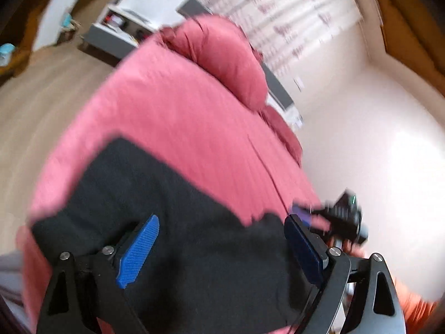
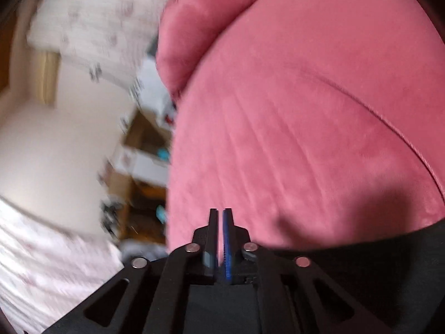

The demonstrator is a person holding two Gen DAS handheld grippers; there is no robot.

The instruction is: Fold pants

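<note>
Black fabric pants point(image 1: 172, 250) lie on the pink quilted bed cover point(image 1: 180, 117); left gripper point(image 1: 219, 247) hovers spread wide, right gripper point(image 2: 221, 217) nearly closed, empty. Likely between folds; next needs a fresh edge grasp.

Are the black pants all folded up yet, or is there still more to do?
Partly, it seems. The black fabric pants lie as one flat dark slab on the pink bed cover, so some folding looks done. Nothing is held now: the left gripper hangs wide open above them, and the right gripper is nearly shut with nothing visible between its fingers. Whether more folds remain is unclear.
</note>
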